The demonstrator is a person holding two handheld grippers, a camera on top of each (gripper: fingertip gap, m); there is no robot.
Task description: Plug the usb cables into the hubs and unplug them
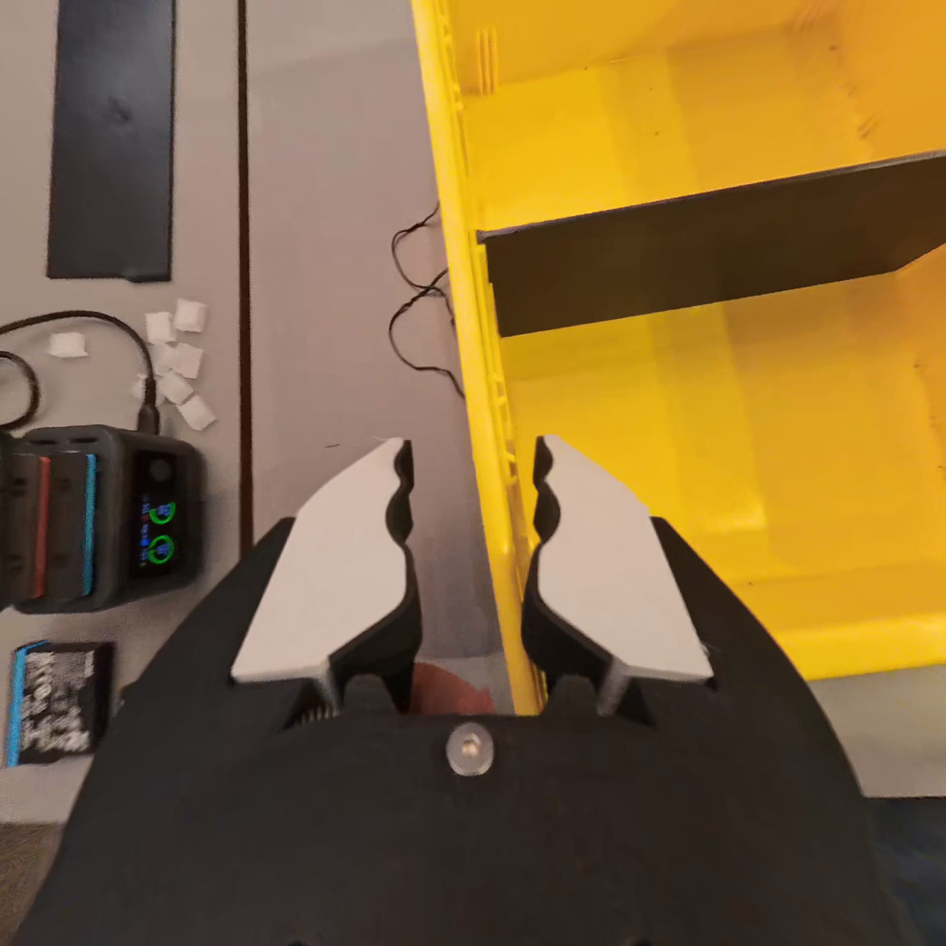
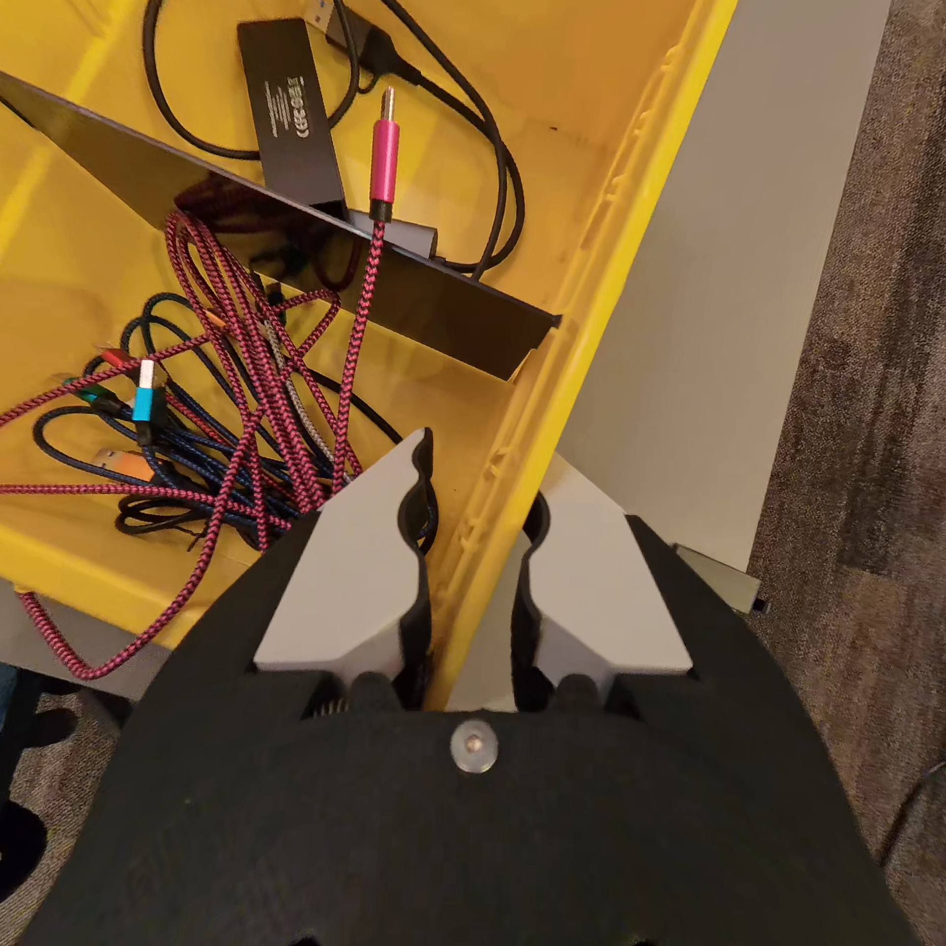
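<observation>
Straddling the left wall of the yellow bin (image 1: 476, 358) with the left gripper (image 1: 471, 450), jaws standing apart and gripping nothing. Straddling the right wall of the same bin (image 2: 604, 286) with the right gripper (image 2: 481, 460), jaws likewise parted and empty; whether either finger is touching the rim cannot be told.

Lying in the far compartment, beyond the black divider (image 2: 317, 256): the black hub (image 2: 292, 107) with its own black lead (image 2: 491, 169) looping to the right. Resting across the divider just right of the hub: the magenta plug (image 2: 385, 158), metal tip pointing far. Heaped in the near compartment: the braided cables (image 2: 245, 409), with a blue plug (image 2: 143, 394) among them at the left.

Judging the step as reaching in for a first plug, nothing yet being plugged. Going for the magenta plug looks best, lying clear of the tangle. Pinching the coloured shell rather than the braid, keeping the tip free. Steadying the hub with the left gripper, then lining up tip and port before pushing.

Sitting outside on the table (image 1: 332, 205), left of the bin: a charger box (image 1: 102, 517) with a lit display.
</observation>
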